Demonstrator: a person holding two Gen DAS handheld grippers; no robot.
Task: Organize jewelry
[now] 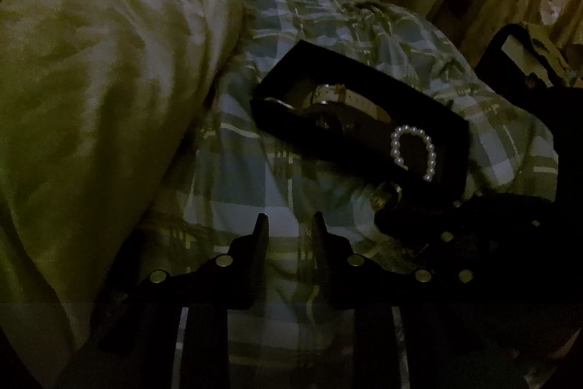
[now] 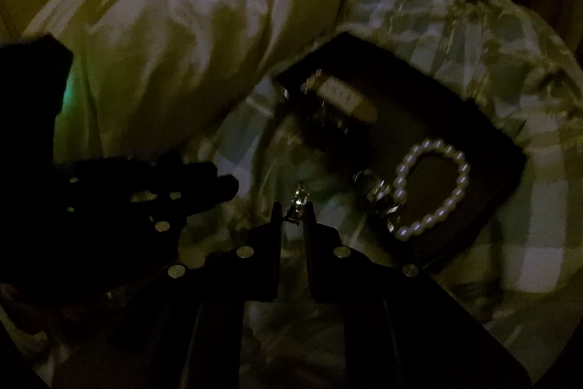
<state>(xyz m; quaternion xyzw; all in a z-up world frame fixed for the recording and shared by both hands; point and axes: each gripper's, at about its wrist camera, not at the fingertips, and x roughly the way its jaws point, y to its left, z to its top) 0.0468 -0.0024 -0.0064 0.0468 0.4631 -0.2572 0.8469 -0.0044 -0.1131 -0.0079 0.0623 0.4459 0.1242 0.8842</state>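
The bed (image 1: 255,177) was covered by a plaid sheet in pale blue, green and white checks, wrinkled toward its far end. A rumpled cream duvet (image 1: 109,61) lay heaped along the left side of the bed, its edge just beside the tray. A shallow black tray (image 1: 349,68) rested directly on the plaid sheet, set at an angle, right of centre. Lighting was dim; whether any small piece lay loose on the sheet beside the tray's near corner could not be told.
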